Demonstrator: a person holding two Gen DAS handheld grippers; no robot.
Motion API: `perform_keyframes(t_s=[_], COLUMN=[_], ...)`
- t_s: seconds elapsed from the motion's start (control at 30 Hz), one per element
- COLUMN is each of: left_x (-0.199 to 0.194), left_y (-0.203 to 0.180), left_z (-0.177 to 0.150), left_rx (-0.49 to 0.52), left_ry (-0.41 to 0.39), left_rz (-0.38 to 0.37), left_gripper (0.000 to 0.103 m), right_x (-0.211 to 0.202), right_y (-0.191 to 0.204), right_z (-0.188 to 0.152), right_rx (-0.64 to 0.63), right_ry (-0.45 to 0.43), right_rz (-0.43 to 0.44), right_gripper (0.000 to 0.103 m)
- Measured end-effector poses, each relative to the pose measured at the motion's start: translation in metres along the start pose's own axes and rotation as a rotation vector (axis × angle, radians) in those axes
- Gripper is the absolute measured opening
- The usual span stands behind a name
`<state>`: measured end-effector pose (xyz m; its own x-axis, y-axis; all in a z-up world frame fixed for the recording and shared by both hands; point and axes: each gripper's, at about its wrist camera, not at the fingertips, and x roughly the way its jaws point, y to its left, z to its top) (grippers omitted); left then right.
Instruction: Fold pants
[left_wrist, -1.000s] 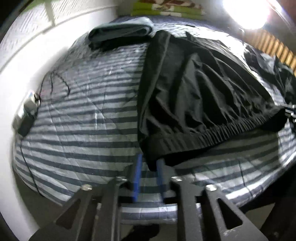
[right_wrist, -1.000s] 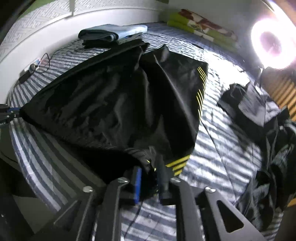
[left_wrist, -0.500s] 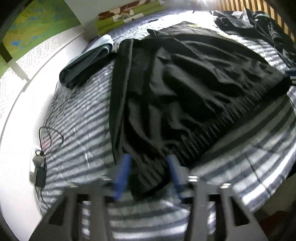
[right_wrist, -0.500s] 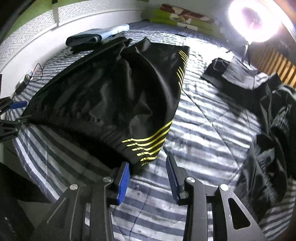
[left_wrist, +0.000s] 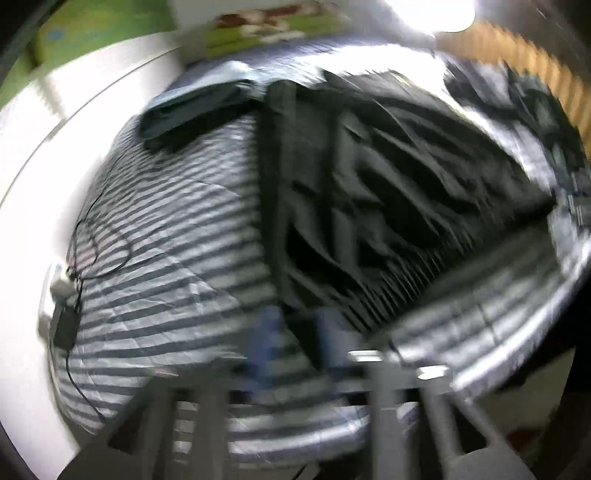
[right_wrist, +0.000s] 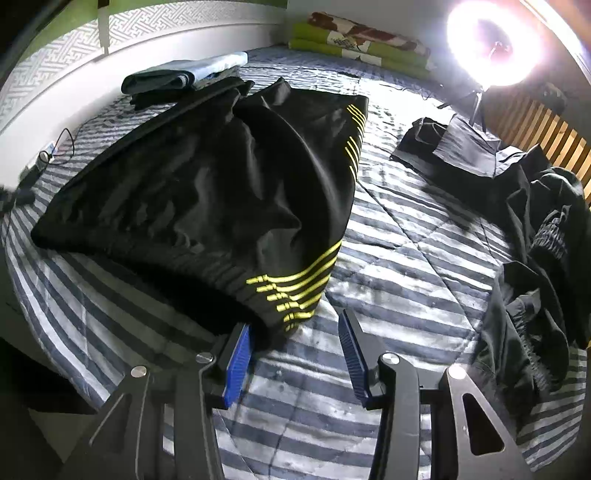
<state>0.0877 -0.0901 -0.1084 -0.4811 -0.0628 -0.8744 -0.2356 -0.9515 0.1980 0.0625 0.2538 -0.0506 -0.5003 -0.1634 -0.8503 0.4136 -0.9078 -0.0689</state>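
Observation:
Black pants (right_wrist: 207, 192) with yellow stripes (right_wrist: 295, 291) lie spread on the striped bedcover (right_wrist: 406, 258), waistband toward me. My right gripper (right_wrist: 295, 347) is open, and its blue pads (right_wrist: 238, 354) flank the striped waistband corner, which rests on the bed just ahead. The left wrist view is heavily blurred. There the pants (left_wrist: 388, 192) fill the centre, and the left gripper (left_wrist: 297, 336) sits at the other waistband corner with dark cloth showing between its pads. The blur hides whether that cloth is held.
Folded grey and blue clothes (right_wrist: 177, 79) lie at the far left, with a green patterned blanket (right_wrist: 354, 40) beyond them. A heap of dark clothes (right_wrist: 535, 229) covers the right side. A bright ring light (right_wrist: 495, 44) glares. A charger and its cable (left_wrist: 64, 325) lie by the left bed edge.
A second ago both grippers were shut on the waistband corners. Both opened and the pants dropped flat. The right gripper has since opened wider, and the left camera is swinging.

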Motion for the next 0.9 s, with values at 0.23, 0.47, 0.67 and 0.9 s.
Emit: perform_keyframes(t_s=[0.23, 0.47, 0.67, 0.9], left_x=[0.028, 0.032, 0.013, 0.018], left_y=[-0.037, -0.005, 0.036, 0.053], left_z=[0.000, 0.021, 0.022, 0.014], left_rx=[0.164, -0.011, -0.238, -0.306], left_ry=[0.043, 0.014, -0.040, -0.016], left_rz=[0.072, 0.029, -0.047, -0.039], left_gripper=[0.083, 0.010, 0.006, 0.006], right_x=[-0.002, -0.004, 0.001, 0.015], right_y=[-0.003, -0.015, -0.010, 0.008], right_z=[0.005, 0.002, -0.001, 0.000], right_rx=[-0.007, 0.032, 0.029, -0.005], right_ry=[0.011, 0.021, 0.031, 0.047], right_rz=[0.020, 0.043, 0.042, -0.013], right_gripper=[0.042, 0.042, 0.048, 0.043])
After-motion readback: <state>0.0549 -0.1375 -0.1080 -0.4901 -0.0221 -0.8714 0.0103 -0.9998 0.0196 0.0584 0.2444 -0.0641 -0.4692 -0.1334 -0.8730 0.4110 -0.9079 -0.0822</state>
